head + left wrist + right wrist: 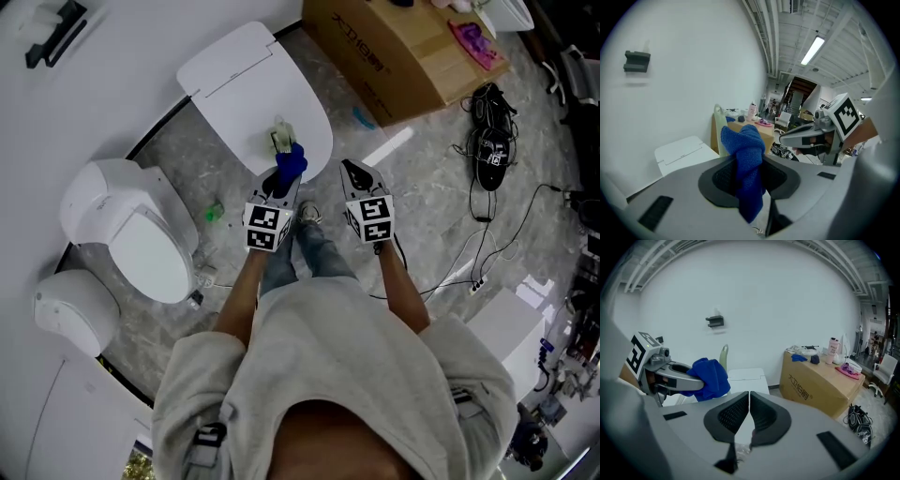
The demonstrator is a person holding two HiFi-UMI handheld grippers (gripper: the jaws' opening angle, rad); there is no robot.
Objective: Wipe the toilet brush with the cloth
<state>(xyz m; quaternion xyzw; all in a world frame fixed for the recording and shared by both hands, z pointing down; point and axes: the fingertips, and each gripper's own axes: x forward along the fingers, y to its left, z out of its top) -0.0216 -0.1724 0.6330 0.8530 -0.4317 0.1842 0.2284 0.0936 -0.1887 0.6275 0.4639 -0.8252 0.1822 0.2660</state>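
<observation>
A blue cloth [292,163] is bunched between the jaws of my left gripper [284,178], which is shut on it; in the left gripper view the cloth [746,154] hangs down over the pads. Just beyond it a pale green toilet brush [280,138] stands upright on a white box-like unit [244,89]. The brush [719,126] shows behind the cloth and also in the right gripper view [723,357]. My right gripper [352,174] hovers beside the left one, to its right, shut with nothing between its pads [749,401].
White toilets [131,230] stand along the wall at the left. A cardboard box [403,52] with small items on top sits at the back right. Black shoes [489,141] and cables [487,253] lie on the grey floor to the right.
</observation>
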